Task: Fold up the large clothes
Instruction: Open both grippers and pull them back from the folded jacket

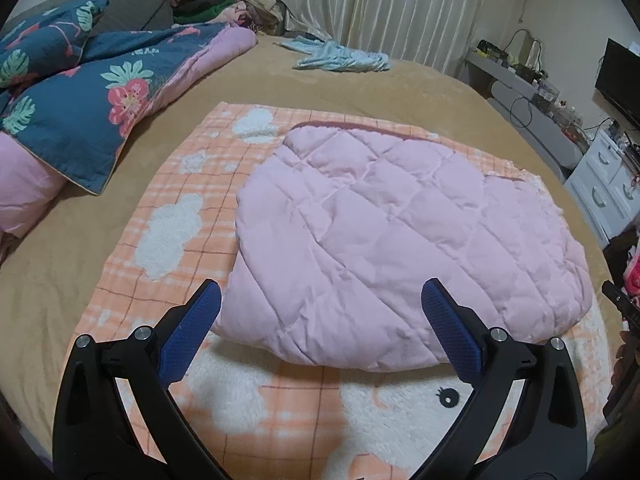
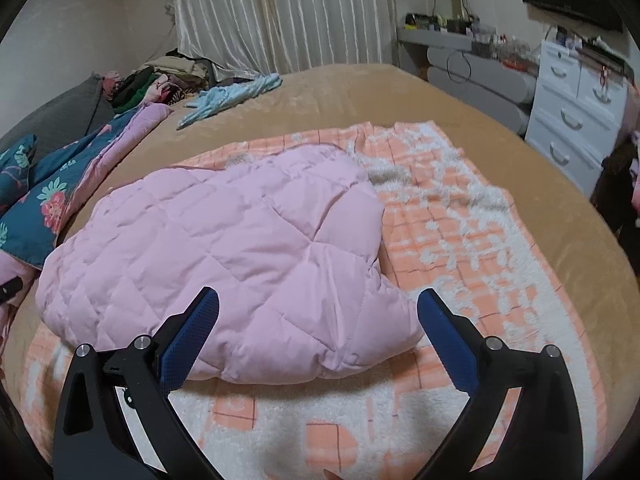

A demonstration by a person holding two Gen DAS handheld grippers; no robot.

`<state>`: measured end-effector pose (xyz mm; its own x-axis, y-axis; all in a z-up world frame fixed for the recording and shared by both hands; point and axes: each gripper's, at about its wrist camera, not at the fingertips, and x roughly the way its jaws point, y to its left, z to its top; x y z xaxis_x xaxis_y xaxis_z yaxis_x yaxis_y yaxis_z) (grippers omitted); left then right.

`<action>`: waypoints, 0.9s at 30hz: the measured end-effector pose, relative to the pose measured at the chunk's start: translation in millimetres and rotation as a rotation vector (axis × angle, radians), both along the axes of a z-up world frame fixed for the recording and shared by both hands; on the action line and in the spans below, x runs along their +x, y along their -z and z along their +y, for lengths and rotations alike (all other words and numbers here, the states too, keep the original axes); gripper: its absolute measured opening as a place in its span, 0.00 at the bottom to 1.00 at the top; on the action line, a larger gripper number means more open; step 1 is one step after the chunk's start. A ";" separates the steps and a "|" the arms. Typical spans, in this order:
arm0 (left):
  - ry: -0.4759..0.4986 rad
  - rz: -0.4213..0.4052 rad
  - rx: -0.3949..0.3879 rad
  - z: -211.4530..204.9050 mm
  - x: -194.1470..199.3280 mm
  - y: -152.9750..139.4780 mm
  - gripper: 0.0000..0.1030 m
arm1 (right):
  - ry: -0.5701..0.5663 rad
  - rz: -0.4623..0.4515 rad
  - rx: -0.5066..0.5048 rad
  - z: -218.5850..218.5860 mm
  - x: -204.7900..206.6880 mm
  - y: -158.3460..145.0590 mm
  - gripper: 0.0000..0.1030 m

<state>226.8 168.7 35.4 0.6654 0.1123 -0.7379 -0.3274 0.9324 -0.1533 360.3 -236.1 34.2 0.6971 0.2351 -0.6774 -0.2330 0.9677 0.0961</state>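
From the left wrist, the left gripper [image 1: 322, 308] hangs with its fingers [image 1: 192, 332] spread wide and nothing between them, just short of the near edge of the pink jacket [image 1: 400, 240]. That jacket lies folded into a puffy bundle on the orange blanket [image 1: 160, 216], which is spread over the bed [image 1: 360, 80]. It looks quilted and padded: light, soft, springy, probably a bit slick, so a fold may creep open. Over to the right wrist: the right gripper [image 2: 318, 306] is also spread and empty, above the jacket's [image 2: 224, 240] near right corner. I'd pinch deep at the doubled near edge, one gripper toward each corner, catching every layer rather than the top skin.
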 end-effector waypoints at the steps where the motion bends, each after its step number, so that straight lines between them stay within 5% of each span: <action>1: 0.002 -0.004 0.001 -1.4 -2.8 -3.2 0.91 | -0.002 -0.012 -0.004 0.1 -3.5 -3.8 0.96; 18: 0.050 -0.119 0.051 -40.9 -55.7 -47.8 0.91 | -0.049 -0.149 0.070 -8.7 -78.2 -63.6 0.96; 27: 0.055 -0.144 0.074 -53.9 -80.4 -47.2 0.91 | -0.015 -0.194 0.107 -25.9 -109.4 -74.1 0.96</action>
<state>146.4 114.8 82.7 0.7705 0.1230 -0.6255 -0.2550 0.9587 -0.1256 250.9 -262.0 108.3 0.8080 0.3095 -0.5013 -0.2710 0.9508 0.1502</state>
